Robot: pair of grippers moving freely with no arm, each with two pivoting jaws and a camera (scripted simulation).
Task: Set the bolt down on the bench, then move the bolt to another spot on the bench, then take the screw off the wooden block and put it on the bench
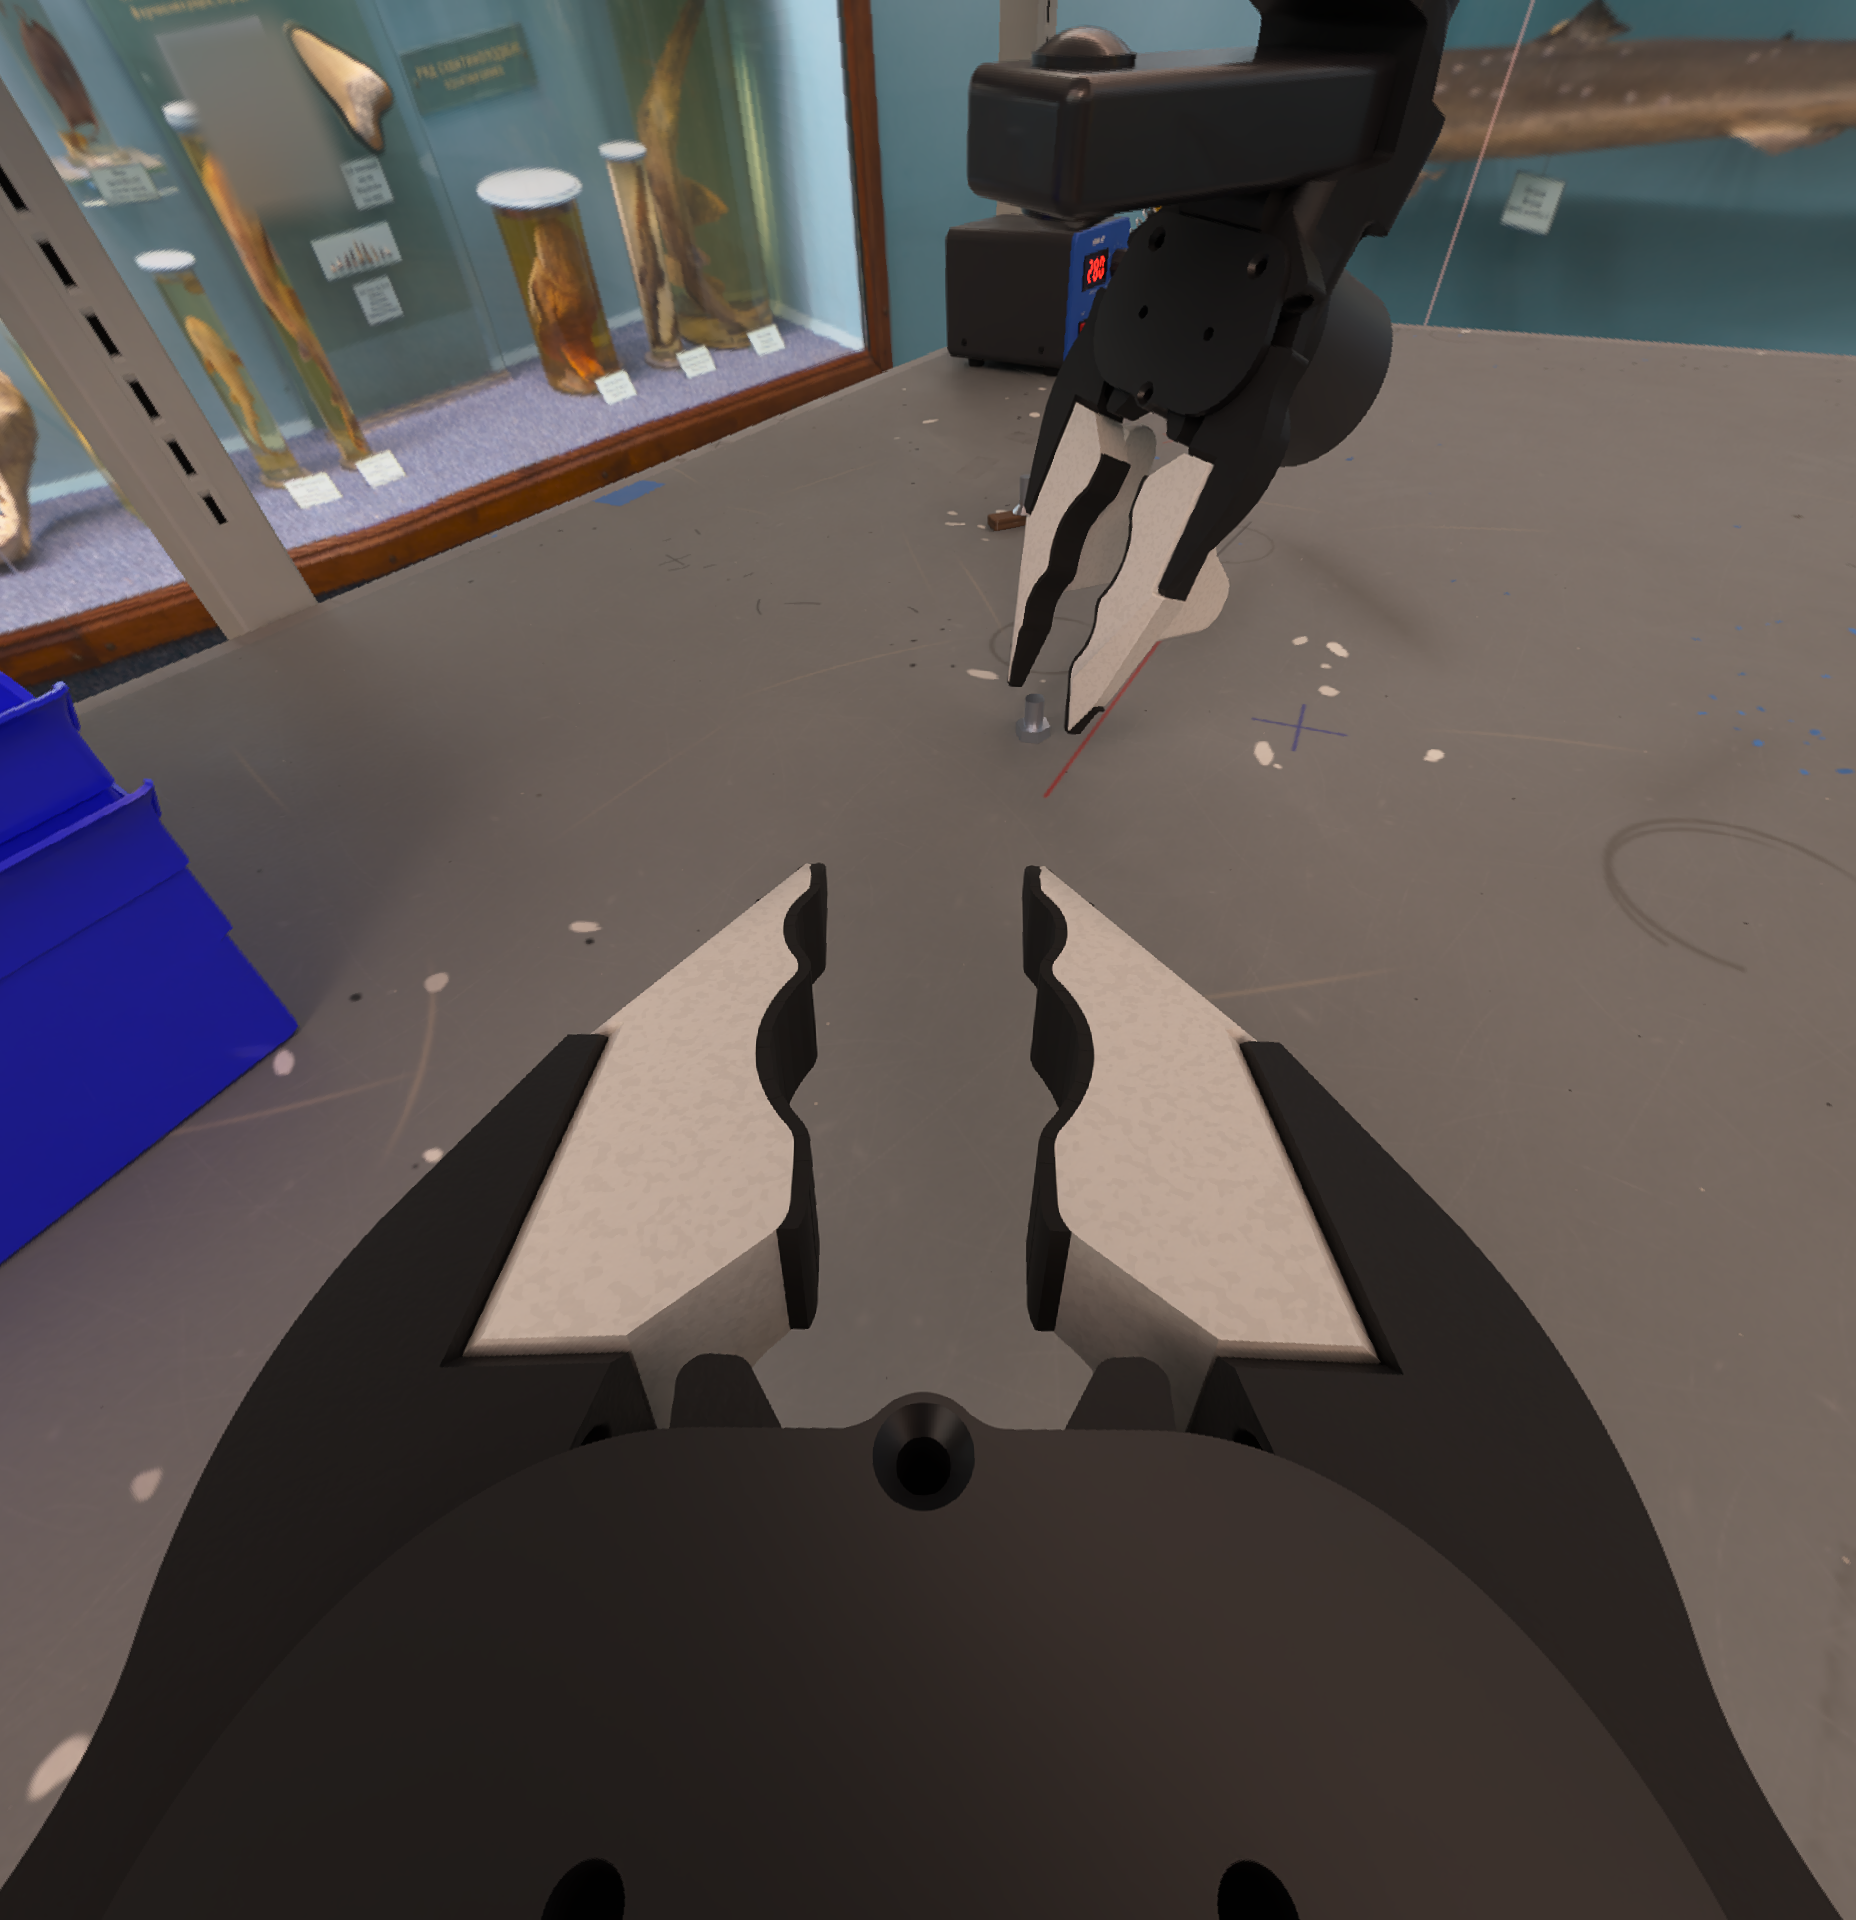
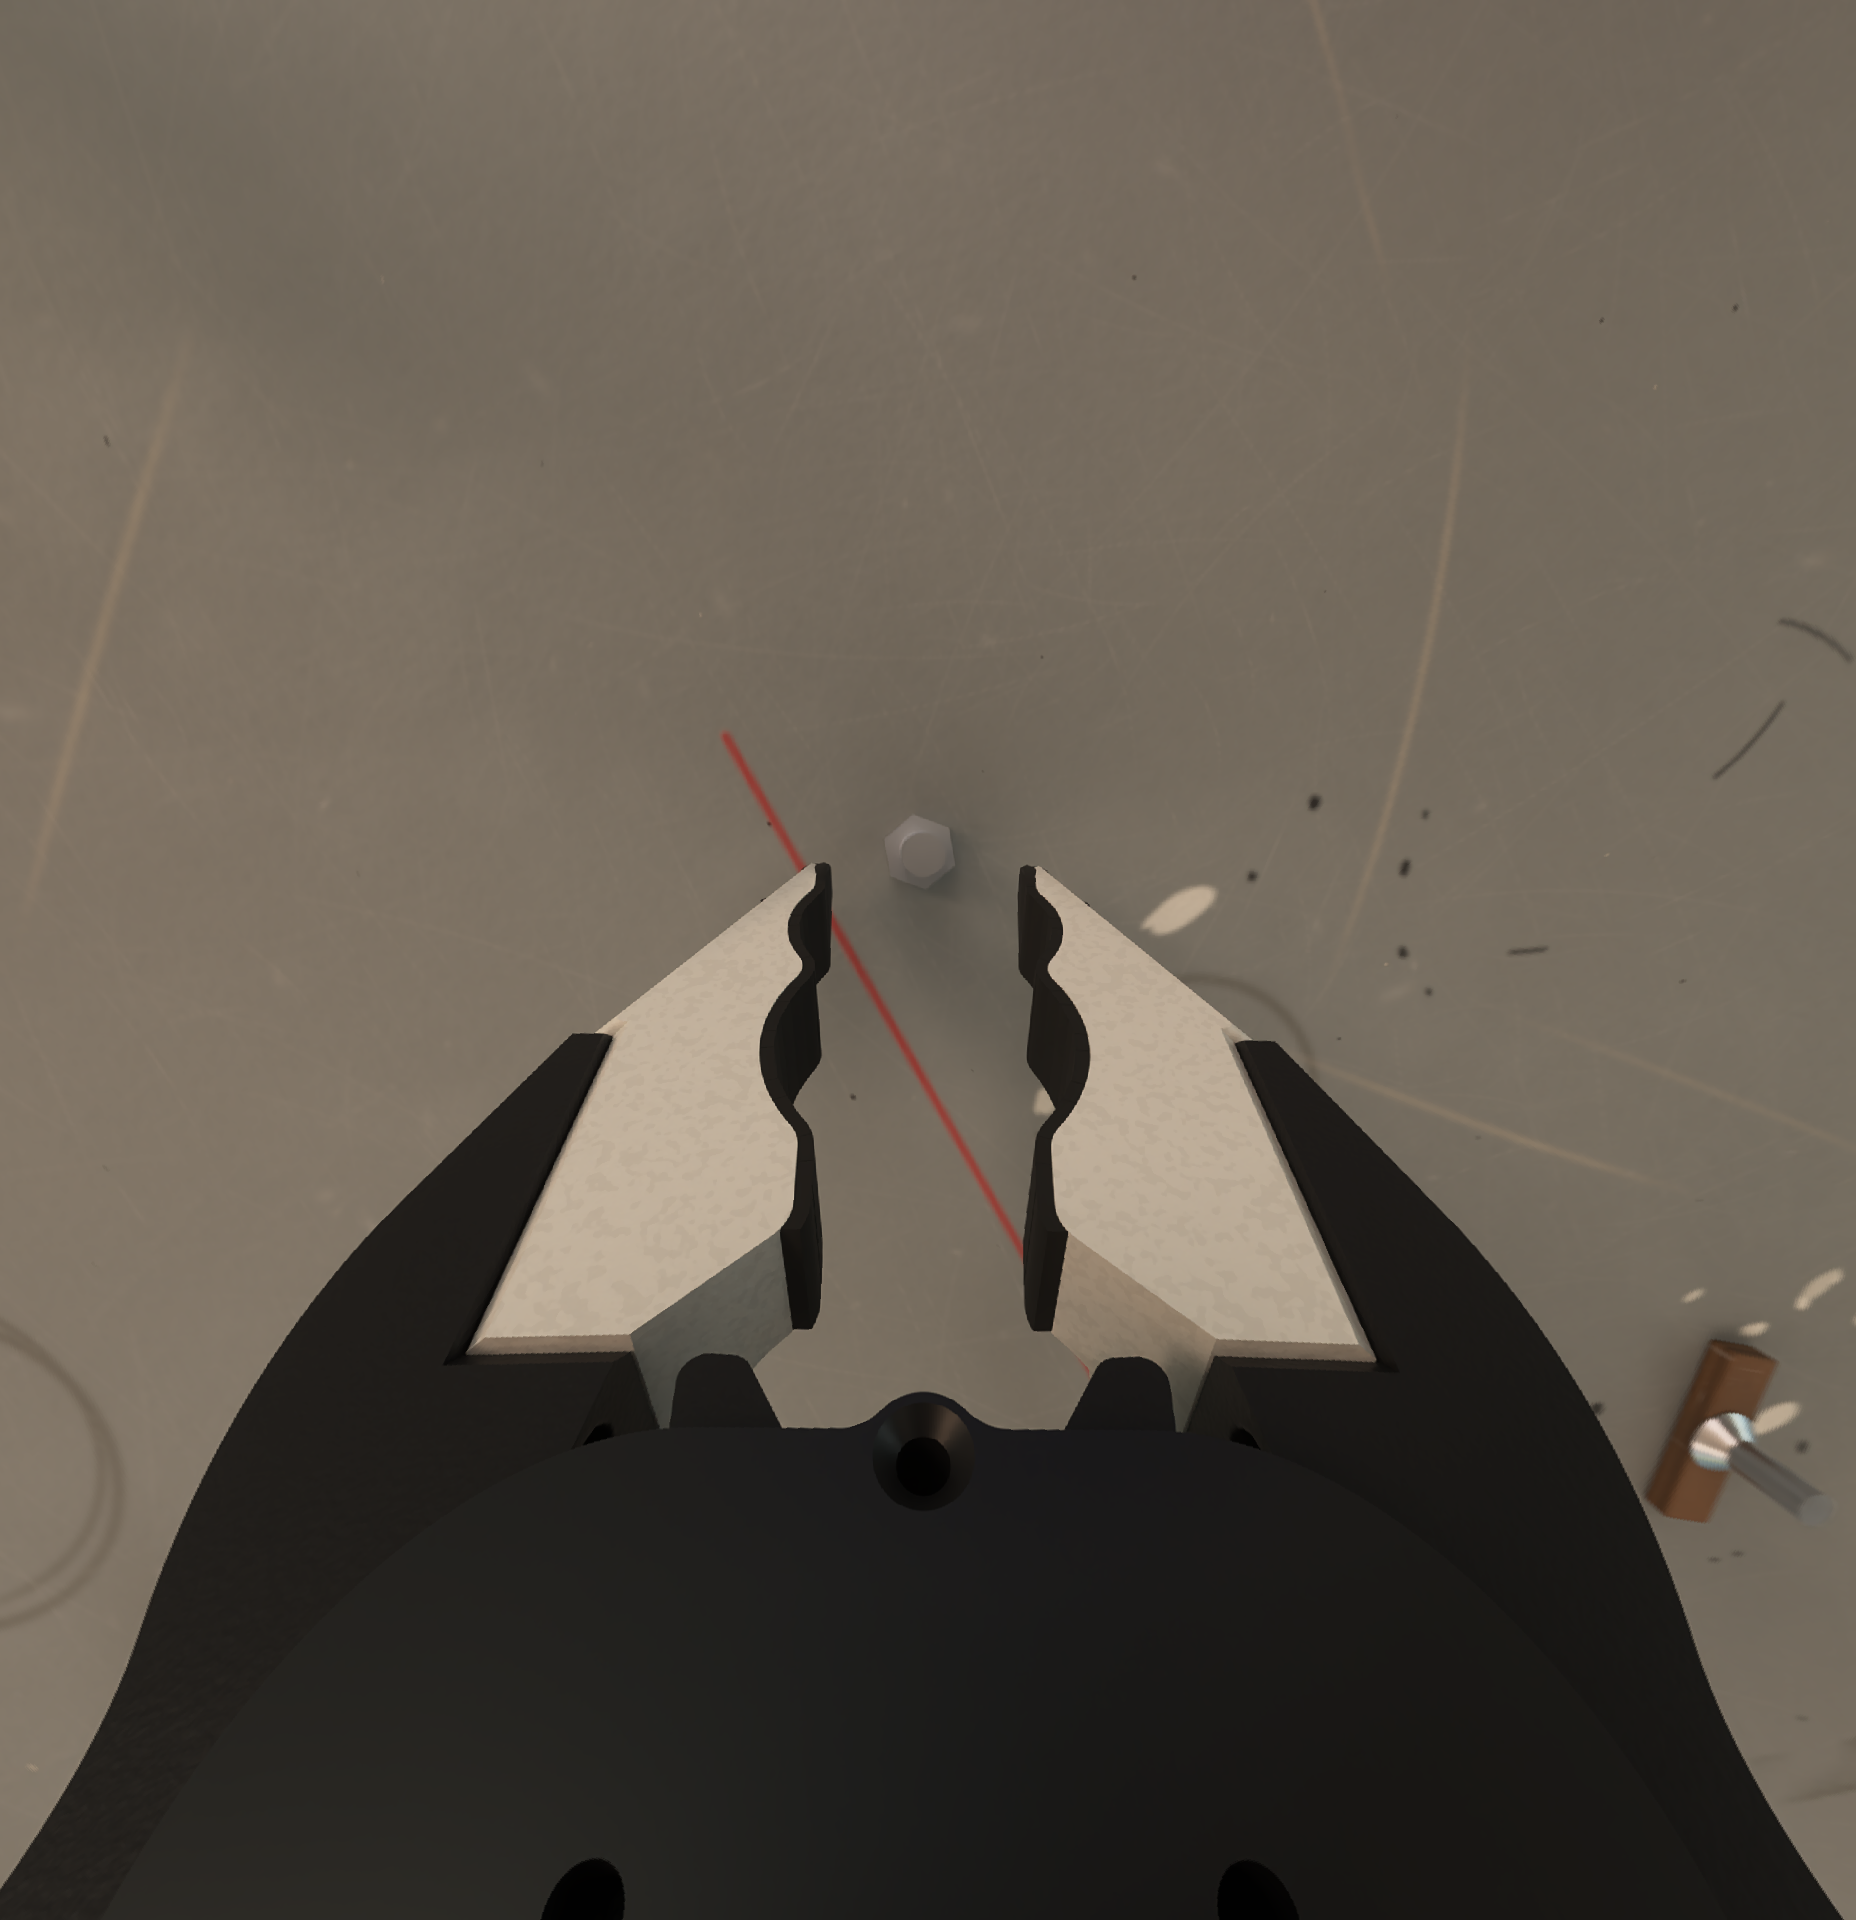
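Right gripper (image 2: 924,883): its fingers (image 2: 695,1122) are spread apart with nothing between them, pointing steeply down at the bench (image 2: 903,416).
Bolt (image 2: 918,851): stands head-down on the bench, shank up, just past the right fingertips and roughly centred on the gap; not touched by either finger.
Red line (image 2: 903,1049): a thin stroke on the bench that runs slantwise under the right gripper's gap.
Right gripper seen from the left wrist view (image 1: 1054,701): tips hang just above the bolt (image 1: 1033,717), close beside it.
Left gripper (image 1: 924,883): fingers (image 1: 685,1122) parted and empty, held low over bare bench (image 1: 1526,1039), well apart from the bolt.
Wooden block (image 2: 1708,1444): small and brown, lying on the bench off to the right gripper's right side, well apart from the bolt.
Screw (image 2: 1750,1475): silver, sitting in the wooden block, shank sticking out sideways in this view.
Blue bin (image 1: 82,987): at the bench's left edge.
Black unit (image 1: 1007,301): at the far end, with a blue panel and red display.
Display case (image 1: 436,260): beyond the bench, holding jars.
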